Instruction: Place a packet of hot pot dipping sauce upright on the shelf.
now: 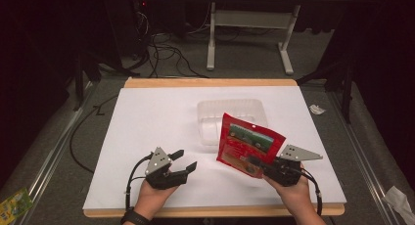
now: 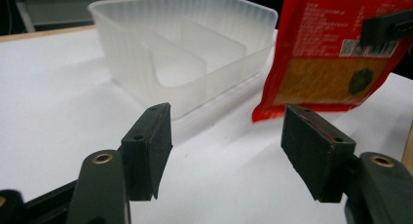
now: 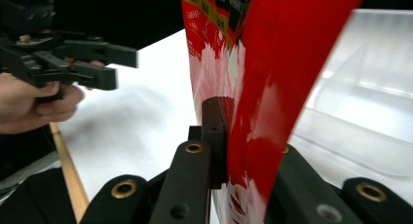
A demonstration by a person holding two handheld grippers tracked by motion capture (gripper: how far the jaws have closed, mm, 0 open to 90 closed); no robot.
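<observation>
A red snack packet [image 1: 247,143] with a green picture on its front is held up at a tilt over the white table top [image 1: 147,117]. My right gripper [image 1: 254,164] is shut on its lower edge; the right gripper view has the packet [image 3: 243,87] pinched between the two jaws. My left gripper [image 1: 185,160] is open with nothing between its pads [image 2: 151,146], to the left of the packet [image 2: 336,53]. A clear plastic tray [image 1: 230,118] with a divider stands behind the packet, and its compartments [image 2: 185,53] look bare.
The white top lies on a wooden table whose front edge [image 1: 210,211] is near the person's wrists. The other hand with the left gripper [image 3: 73,58] is at the left of the right gripper view. Cables [image 1: 166,54] and table legs [image 1: 211,39] are on the floor beyond.
</observation>
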